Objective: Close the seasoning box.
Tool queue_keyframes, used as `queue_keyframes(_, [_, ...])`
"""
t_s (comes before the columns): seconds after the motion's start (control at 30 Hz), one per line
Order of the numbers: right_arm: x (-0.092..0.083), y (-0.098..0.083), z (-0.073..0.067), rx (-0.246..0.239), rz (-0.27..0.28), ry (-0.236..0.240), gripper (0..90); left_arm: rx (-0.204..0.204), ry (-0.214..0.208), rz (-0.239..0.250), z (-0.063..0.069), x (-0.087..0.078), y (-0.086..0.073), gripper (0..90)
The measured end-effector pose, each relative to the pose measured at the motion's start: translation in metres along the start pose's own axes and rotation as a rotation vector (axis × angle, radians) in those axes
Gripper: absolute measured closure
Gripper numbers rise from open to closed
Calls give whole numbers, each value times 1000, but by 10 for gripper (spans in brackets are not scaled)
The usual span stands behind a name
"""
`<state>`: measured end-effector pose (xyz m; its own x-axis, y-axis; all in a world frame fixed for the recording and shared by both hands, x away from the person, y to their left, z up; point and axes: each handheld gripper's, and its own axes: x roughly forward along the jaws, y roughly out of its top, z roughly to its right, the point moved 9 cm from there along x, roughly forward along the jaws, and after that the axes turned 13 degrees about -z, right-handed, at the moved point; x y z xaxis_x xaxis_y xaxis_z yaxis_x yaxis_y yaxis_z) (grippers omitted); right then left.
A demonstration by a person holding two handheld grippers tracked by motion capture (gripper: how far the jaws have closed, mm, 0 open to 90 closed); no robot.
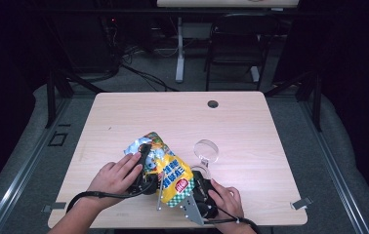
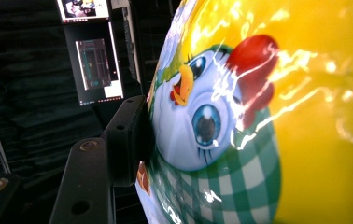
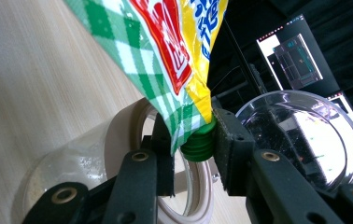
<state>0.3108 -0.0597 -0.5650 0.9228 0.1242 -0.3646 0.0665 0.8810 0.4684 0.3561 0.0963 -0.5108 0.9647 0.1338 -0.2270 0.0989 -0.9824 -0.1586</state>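
Yellow foil pouch [image 1: 165, 168] held tilted above the glass jar [image 3: 118, 158], near the front edge of the table [image 1: 251, 122]. Left hand-held gripper [image 2: 132, 140] pressing on the pouch body; right hand-held gripper [image 3: 191, 149] clamped on its green cap [image 3: 199, 143]. Probably unscrewing now; next, twisting off without squeezing. Cap clear from the right gripper view; from high, a round lid [image 1: 206, 150] just behind the jar.
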Motion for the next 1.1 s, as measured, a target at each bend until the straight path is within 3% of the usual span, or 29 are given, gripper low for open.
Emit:
queue_keyframes(0.57, [0,1,1,49,11,31,708,24,-17,-2,-3,0,1,460])
queue_keyframes(0.73, [-1,1,3,86,15,50,708,33,-5,1,-7,-1,2,460])
queue_keyframes(1.1, [0,0,4,119,13,77,708,61,-3,1,-11,-1,4,477])
